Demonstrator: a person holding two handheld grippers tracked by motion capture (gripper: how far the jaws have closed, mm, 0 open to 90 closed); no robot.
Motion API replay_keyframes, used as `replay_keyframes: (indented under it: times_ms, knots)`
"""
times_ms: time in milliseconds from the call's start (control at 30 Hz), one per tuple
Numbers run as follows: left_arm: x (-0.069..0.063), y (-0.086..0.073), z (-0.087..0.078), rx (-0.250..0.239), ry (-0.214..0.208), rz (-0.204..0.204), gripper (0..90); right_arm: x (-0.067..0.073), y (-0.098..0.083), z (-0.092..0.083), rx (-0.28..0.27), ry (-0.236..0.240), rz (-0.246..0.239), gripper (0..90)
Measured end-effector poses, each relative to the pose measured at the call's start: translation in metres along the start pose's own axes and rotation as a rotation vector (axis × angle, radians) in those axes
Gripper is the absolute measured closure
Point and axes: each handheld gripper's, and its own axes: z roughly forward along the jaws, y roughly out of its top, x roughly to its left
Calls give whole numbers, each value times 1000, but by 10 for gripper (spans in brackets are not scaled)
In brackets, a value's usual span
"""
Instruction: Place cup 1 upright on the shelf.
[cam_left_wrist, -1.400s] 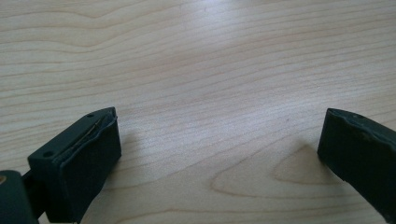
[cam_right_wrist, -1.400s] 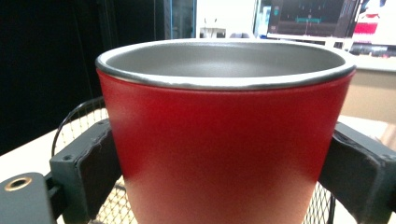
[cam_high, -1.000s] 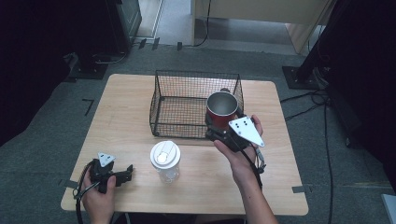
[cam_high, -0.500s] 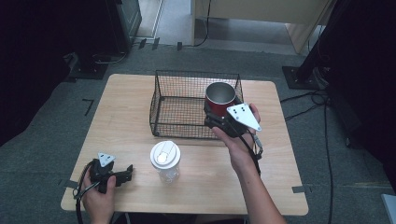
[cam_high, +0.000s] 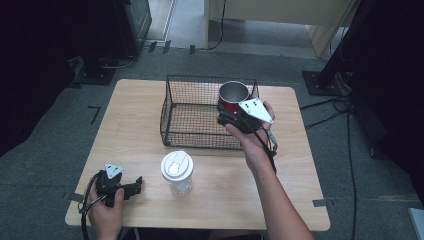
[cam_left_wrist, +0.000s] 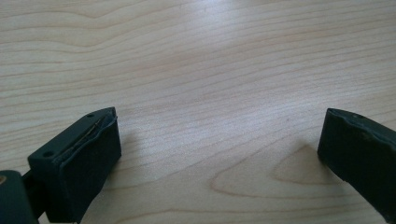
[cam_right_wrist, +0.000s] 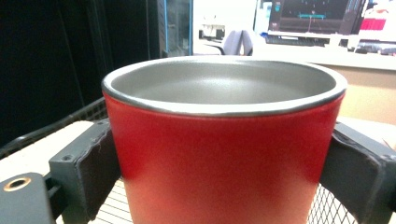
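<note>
A person's right gripper (cam_high: 231, 111) clamps a red cup (cam_high: 233, 96) with a steel lining, its jaws pressed against the cup's two sides as the right gripper view shows, the cup (cam_right_wrist: 224, 140) upright and open end up between them. In the high view the cup hangs just ahead of the gripper, above the near right corner of a black wire basket (cam_high: 192, 112) that stands on the wooden worktop (cam_high: 130, 125); the basket's mesh runs below and beyond the jaws. The left gripper (cam_high: 131, 186) rests low at the worktop's near left corner, held in the person's left hand (cam_high: 102, 212), well apart from the cup. Its jaws stand wide with nothing but bare wood between them, as the left gripper view (cam_left_wrist: 219, 140) shows. A clear plastic tumbler (cam_high: 177, 172) with a white lid stands upright just off to that gripper's right, between the two hands and on the near side of the basket.
</note>
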Motion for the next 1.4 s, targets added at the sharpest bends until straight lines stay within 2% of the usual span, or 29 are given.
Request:
replay_keyframes:
  times_ms: [167,267,500,600,767,867,967,1067,1400]
  knots:
    - [0,0,0,-2,-1,-2,0,-7,-7,17,54,-28,29,72]
    - [0,0,0,-1,0,-2,0,-8,-11,26,76,-40,22,72]
    - [0,0,0,-1,0,-1,0,-10,-17,49,123,-63,41,73]
    - [0,0,0,-2,0,-4,0,-7,-21,56,114,-91,1,72]
    - [0,0,0,2,0,1,0,-6,-24,68,121,-107,16,64]
    - [0,0,0,2,0,1,0,-6,-25,75,129,-105,9,64]
    - [0,0,0,2,0,0,0,-7,-28,81,132,-99,42,65]
    - [0,0,0,2,0,0,0,-10,-30,88,150,-123,81,65]
    - [0,0,0,2,0,0,0,-11,-43,105,233,-159,57,65]
